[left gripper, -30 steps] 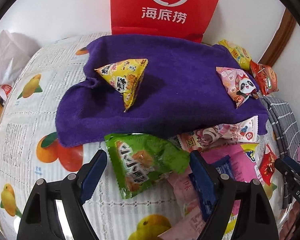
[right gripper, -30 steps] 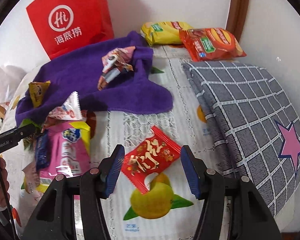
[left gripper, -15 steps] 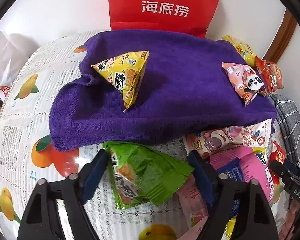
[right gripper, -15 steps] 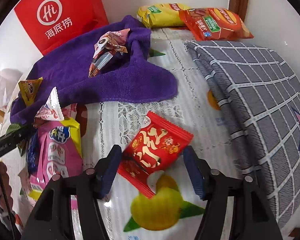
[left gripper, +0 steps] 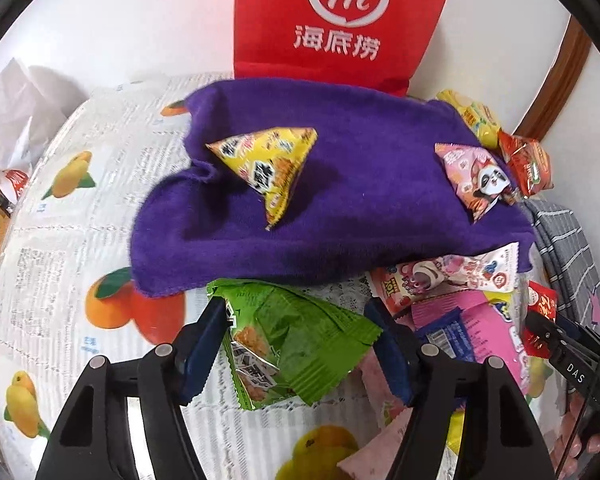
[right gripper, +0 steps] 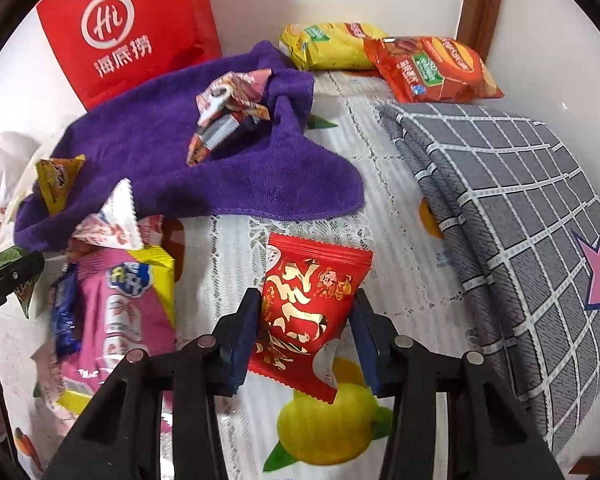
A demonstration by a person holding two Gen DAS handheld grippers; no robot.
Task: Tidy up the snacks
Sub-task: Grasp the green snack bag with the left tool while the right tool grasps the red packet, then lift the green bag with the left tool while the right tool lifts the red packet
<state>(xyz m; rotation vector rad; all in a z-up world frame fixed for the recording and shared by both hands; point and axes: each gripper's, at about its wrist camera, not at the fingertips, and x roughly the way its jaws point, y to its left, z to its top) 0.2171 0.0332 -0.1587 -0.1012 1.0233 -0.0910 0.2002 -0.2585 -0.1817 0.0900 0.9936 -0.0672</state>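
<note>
So both grippers have a snack each right now. The left gripper (left gripper: 296, 344) has just been closing, and its 2 blue pads are pinching the crumpled green snack packet (left gripper: 296, 344), which sits at the near edge of the purple towel (left gripper: 360, 208) on the fruit-print tablecloth (left gripper: 60, 240). The right gripper (right gripper: 304, 320) has also just been closing, and its jaws are clamped narrow on the sides of the red snack packet (right gripper: 308, 304), held upright over the tablecloth between the towel and the grey checked cloth (right gripper: 520, 208).

On the towel there's a yellow triangular packet (left gripper: 272, 164) towards its left side and a pink panda packet (left gripper: 476, 176) near its right edge. A pile of pink packets (right gripper: 124, 304) lies off the towel's near corner. A yellow bag (right gripper: 328, 48) and an orange bag (right gripper: 432, 68) sit at the far edge of the table by the wall, with a red paper bag (left gripper: 340, 20) standing behind the towel.
</note>
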